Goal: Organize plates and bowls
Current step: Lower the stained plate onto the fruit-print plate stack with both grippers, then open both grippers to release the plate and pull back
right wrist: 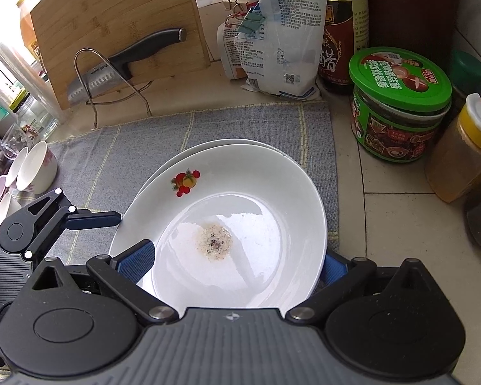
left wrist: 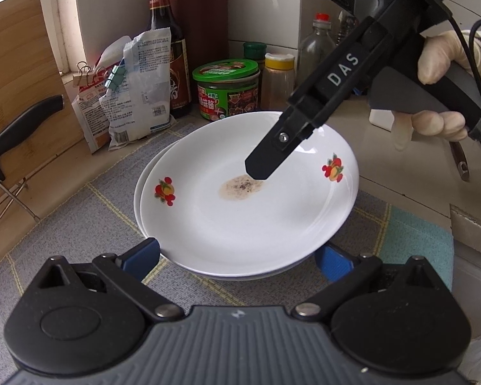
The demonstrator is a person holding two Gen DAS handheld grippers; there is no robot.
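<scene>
Two white plates with fruit decals lie stacked on a grey checked mat. The top plate is shifted a little off the lower plate and has a brown sauce stain in its middle. My left gripper is open, its blue fingers straddling the stack's near rim. One left finger touches the rim in the right wrist view. My right gripper hangs open over the top plate, held by a gloved hand.
Behind the mat stand a clipped bag, a dark sauce bottle, a green-lidded jar and spice jars. A knife leans in a rack against a cutting board. Several small bowls sit at the left.
</scene>
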